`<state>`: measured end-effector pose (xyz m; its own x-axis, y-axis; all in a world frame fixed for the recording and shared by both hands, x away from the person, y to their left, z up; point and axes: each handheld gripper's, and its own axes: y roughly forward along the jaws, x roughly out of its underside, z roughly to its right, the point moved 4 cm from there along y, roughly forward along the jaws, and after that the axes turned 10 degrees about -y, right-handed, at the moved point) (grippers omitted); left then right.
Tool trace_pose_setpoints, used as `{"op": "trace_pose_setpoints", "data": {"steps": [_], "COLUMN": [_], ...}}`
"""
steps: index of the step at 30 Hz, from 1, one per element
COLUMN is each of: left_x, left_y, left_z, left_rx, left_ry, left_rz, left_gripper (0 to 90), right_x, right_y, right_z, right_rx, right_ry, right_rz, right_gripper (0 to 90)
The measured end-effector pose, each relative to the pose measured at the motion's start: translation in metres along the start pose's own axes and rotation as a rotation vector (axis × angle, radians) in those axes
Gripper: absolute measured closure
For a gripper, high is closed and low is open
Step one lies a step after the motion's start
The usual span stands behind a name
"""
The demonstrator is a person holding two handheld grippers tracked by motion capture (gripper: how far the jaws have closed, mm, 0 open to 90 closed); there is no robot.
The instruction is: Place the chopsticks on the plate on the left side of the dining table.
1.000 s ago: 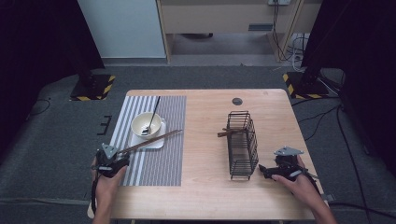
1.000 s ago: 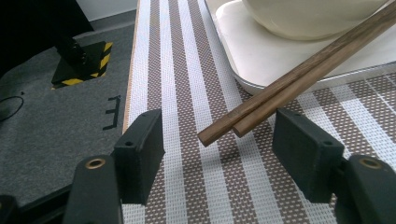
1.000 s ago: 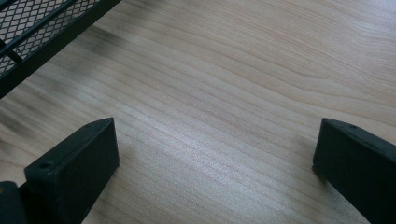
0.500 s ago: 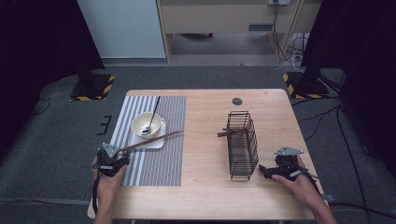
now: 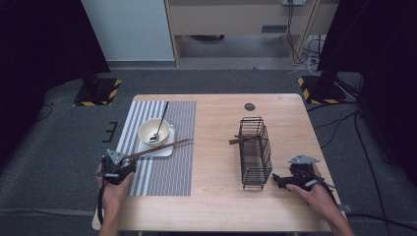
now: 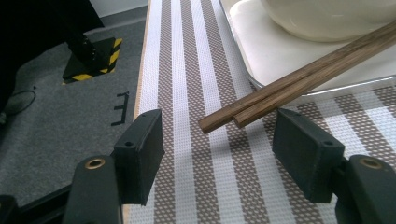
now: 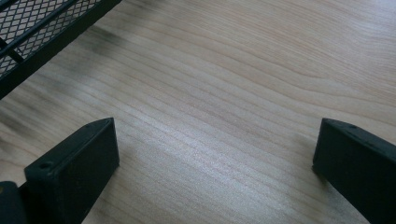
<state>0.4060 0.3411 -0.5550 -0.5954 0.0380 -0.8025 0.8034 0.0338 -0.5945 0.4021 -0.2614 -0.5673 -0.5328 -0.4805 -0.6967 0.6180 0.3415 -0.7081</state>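
Note:
A pair of brown wooden chopsticks (image 5: 160, 148) (image 6: 299, 77) rests slanted on the white square plate (image 5: 167, 150) (image 6: 280, 56) under a cream bowl (image 5: 153, 131) (image 6: 327, 18). Their near ends point at my left gripper (image 5: 129, 165) (image 6: 224, 154). Its jaws have just been opening a little and stand open, with the chopstick tips in the gap between the pads and touching neither. A dark spoon (image 5: 161, 118) stands in the bowl. My right gripper (image 5: 278, 180) (image 7: 215, 163) is open over bare wood, beside the black wire basket (image 5: 255, 152) (image 7: 42, 28).
A striped grey and white placemat (image 5: 162, 172) (image 6: 196, 70) lies under the plate and my left gripper. A second pair of brown sticks (image 5: 237, 140) pokes out of the basket's left side. A small black disc (image 5: 250, 106) sits at the table's far edge.

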Motion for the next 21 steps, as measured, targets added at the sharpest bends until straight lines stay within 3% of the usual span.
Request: {"op": "trace_pose_setpoints", "data": {"steps": [4, 7, 14, 21], "left_x": [0.000, -0.001, -0.001, 0.002], "left_y": [0.001, 0.003, 0.001, -0.011], "left_z": [0.002, 0.004, 0.003, 0.000], "left_rx": [0.014, 0.006, -0.004, 0.006], "left_ry": [0.006, 0.046, 0.046, 0.034], "left_rz": [0.001, -0.003, -0.002, 0.011], "left_gripper": [32.6, 32.3, 32.1, 31.7], "right_x": [0.000, 0.000, 0.000, 0.000], "right_y": [0.000, 0.000, 0.000, 0.000], "right_z": [0.000, 0.000, 0.000, 0.000], "right_rx": [0.001, 0.001, 0.002, -0.002], "right_ry": [0.001, 0.000, 0.000, -0.007], "right_rz": [0.000, 0.000, 0.000, -0.001], "right_gripper": [0.2, 0.2, 0.2, 0.1]}}
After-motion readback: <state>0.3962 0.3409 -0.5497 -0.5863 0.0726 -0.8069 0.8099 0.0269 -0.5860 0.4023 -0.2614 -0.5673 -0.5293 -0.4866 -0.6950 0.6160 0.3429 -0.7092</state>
